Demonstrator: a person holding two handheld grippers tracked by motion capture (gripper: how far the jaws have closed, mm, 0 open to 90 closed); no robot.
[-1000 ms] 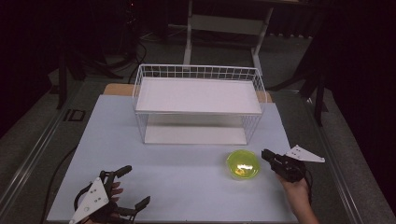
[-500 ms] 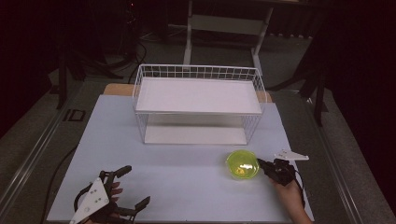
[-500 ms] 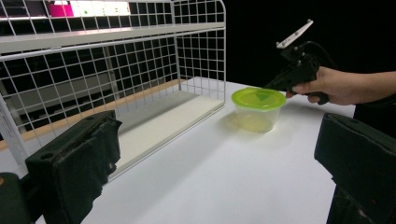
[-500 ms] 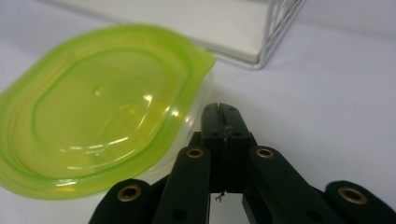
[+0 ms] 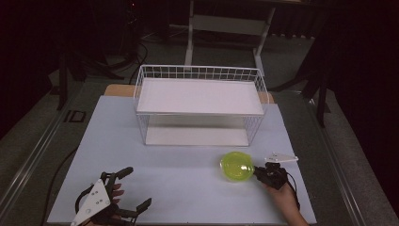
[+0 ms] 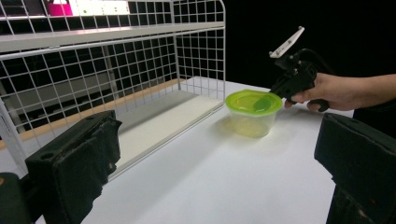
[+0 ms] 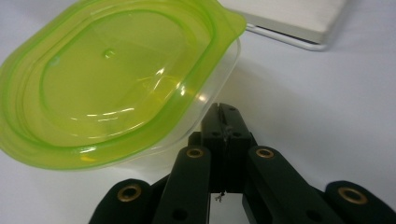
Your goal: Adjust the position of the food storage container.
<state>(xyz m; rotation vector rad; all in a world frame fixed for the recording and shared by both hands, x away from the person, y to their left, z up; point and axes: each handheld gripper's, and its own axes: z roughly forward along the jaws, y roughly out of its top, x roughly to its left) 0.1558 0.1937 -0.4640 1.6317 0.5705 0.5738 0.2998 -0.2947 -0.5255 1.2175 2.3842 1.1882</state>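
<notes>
while my right gripper is pressing its jaws fully together, empty, just beside the green-lidded container, i am keeping my left gripper spread wide at the near left of the white table. the container is sitting in front of the wire rack, near its right end.

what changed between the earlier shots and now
The right tool moved down and left to the lidded green container. Its jaws have just closed and now stand shut, with nothing visibly between them, tips at the container's side under the lid's rim. The container, the wire rack and the left tool, open near the table's front edge, stayed put.
</notes>
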